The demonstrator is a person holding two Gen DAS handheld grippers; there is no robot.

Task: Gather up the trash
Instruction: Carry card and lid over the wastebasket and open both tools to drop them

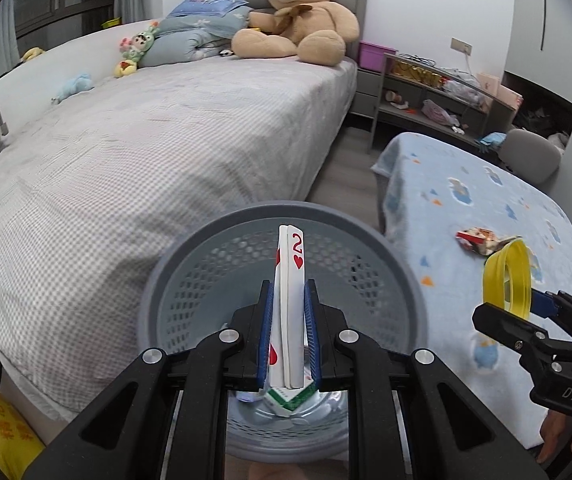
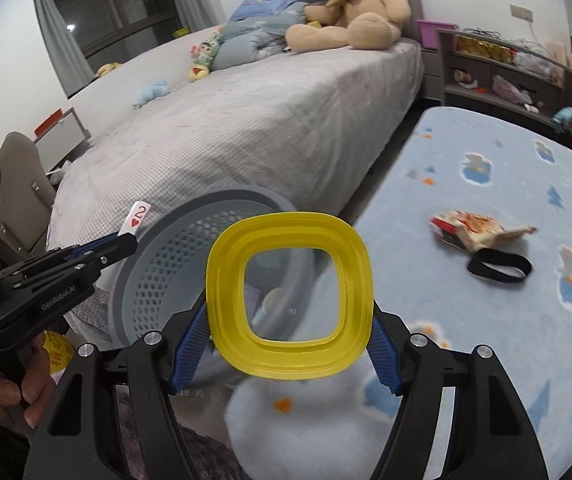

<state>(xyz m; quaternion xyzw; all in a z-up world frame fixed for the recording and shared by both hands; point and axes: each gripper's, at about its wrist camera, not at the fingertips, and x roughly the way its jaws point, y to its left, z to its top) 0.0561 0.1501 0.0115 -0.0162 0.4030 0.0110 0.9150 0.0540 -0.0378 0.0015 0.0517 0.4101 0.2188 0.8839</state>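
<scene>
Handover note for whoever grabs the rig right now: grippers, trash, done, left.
Left gripper: shut on playing cards, a two of hearts showing, held above the grey basket.
Right gripper: shut on a yellow plastic lid, beside the basket over the blue blanket.
Done: some trash already lies in the basket bottom.
Left: drop the cards and the lid in, then fetch the crumpled wrapper and the black band on the blanket.

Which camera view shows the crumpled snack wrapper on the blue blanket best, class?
The right wrist view: the crumpled snack wrapper lies fully visible on the blue blanket, beside a black band. In the left wrist view the yellow container overlaps its edge.
</scene>
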